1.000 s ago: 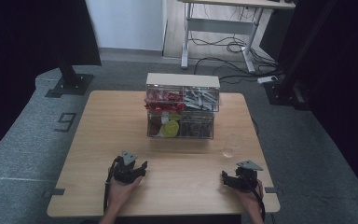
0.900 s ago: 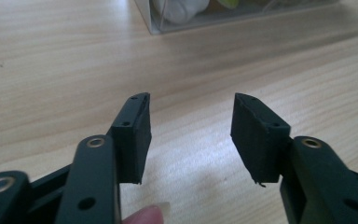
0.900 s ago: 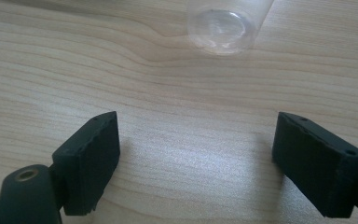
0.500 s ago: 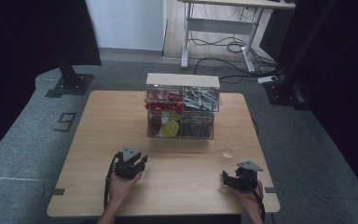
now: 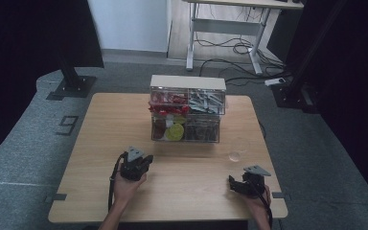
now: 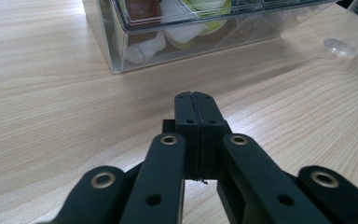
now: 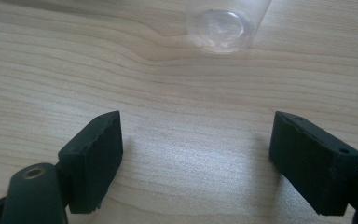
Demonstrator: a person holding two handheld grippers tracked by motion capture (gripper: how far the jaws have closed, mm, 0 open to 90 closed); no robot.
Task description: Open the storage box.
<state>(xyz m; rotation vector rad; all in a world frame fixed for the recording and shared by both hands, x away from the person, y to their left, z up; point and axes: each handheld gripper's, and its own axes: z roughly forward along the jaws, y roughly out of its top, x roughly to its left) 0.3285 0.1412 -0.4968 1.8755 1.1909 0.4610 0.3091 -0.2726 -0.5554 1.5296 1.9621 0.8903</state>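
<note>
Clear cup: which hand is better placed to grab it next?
Probably right. The right gripper faces the clear cup with jaws wide open and empty; the left gripper is shut and points toward the clear organizer box.

A black stand base (image 5: 70,87) sat on the grey floor, and a white desk frame (image 5: 223,36) stood behind.

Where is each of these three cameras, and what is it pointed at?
High view: above the person's side, looking forward and down on the table; both forearms enter from below, holding the left tool and right tool.
Left gripper view: rides the left tool, looking along its shut jaws toward the clear box.
Right gripper view: rides the right tool, jaws open, facing the clear cup.
Shared: box and cup appear from above too.
</note>
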